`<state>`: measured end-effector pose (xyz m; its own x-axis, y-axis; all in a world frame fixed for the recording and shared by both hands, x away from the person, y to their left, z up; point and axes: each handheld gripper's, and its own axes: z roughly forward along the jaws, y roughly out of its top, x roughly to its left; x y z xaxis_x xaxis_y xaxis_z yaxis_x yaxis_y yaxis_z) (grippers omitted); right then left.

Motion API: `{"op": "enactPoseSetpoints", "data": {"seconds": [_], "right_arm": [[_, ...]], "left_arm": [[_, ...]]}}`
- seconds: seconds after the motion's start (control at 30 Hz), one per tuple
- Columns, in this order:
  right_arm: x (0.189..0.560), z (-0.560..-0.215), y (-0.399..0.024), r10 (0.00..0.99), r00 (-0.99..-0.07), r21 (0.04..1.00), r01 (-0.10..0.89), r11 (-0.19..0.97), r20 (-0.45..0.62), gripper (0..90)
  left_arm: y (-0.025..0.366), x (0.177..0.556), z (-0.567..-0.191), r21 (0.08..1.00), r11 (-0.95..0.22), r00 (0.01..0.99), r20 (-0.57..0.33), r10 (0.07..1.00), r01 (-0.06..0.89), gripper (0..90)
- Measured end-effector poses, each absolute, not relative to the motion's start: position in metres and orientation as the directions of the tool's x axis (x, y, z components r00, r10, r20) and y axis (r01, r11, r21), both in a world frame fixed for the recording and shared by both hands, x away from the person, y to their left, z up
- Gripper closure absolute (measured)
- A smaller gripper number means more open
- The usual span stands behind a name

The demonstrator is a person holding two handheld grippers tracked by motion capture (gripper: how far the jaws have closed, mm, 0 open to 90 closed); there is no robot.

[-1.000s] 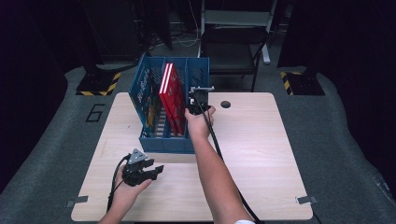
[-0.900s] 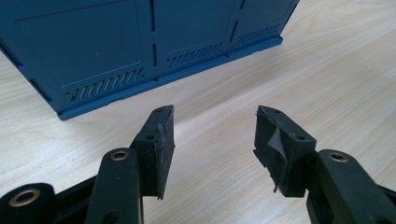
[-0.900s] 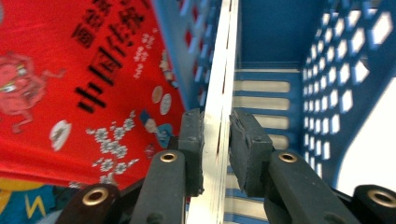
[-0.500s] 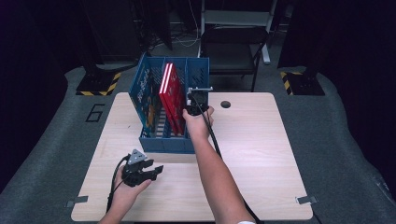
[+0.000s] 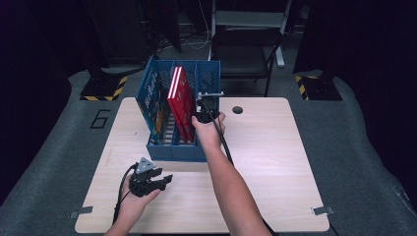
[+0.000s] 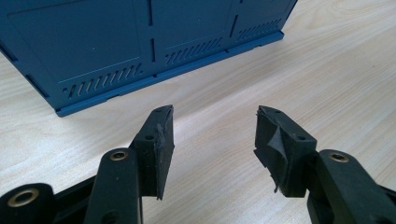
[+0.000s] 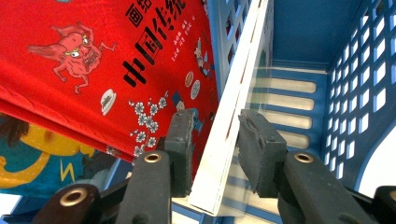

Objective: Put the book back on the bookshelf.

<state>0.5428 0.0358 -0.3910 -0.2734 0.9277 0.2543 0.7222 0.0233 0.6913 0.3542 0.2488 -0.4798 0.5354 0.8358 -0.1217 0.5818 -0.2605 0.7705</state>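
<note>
A blue slotted file rack (image 5: 172, 150) stands on the wooden table (image 5: 275, 187). A red picture book (image 5: 179, 101) stands upright in its middle compartment. My right gripper (image 5: 204, 105) reaches in from the near side. In the right gripper view, the right gripper (image 7: 215, 140) straddles the red book (image 7: 116, 60) at its white page edge. Its jaws have just been opening, and a small gap shows at the right pad (image 7: 257, 149). My left gripper (image 5: 164, 179) rests low on the table in front of the rack. The left gripper (image 6: 212, 135) stands open with nothing between its jaws.
A teal book (image 5: 156, 105) leans in the rack's left compartment. The right compartment (image 7: 299, 93) holds nothing. A round cable hole (image 5: 237, 109) sits in the table at the back. A dark chair (image 5: 246, 54) stands behind the table.
</note>
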Motion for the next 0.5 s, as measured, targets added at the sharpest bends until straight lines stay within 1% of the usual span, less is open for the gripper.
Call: {"op": "enactPoseSetpoints", "data": {"seconds": [0.37,0.43,0.5], "right_arm": [[0.5397,-0.3867,0.0359,0.93,-0.278,0.701,0.712,0.033,0.239,60.7],[0.5391,-0.3848,0.0355,0.933,-0.276,0.705,0.708,0.035,0.23,59.7],[0.5389,-0.383,0.0341,0.936,-0.274,0.704,0.709,0.041,0.222,58.1]], "left_arm": [[0.2493,0.3552,-0.4798,0.763,-0.263,0.533,-0.124,0.837,0.59,46.9],[0.248,0.3554,-0.4807,0.757,-0.254,0.529,-0.14,0.837,0.602,46.8],[0.2473,0.3566,-0.4821,0.758,-0.265,0.531,-0.125,0.838,0.596,46.8]]}}
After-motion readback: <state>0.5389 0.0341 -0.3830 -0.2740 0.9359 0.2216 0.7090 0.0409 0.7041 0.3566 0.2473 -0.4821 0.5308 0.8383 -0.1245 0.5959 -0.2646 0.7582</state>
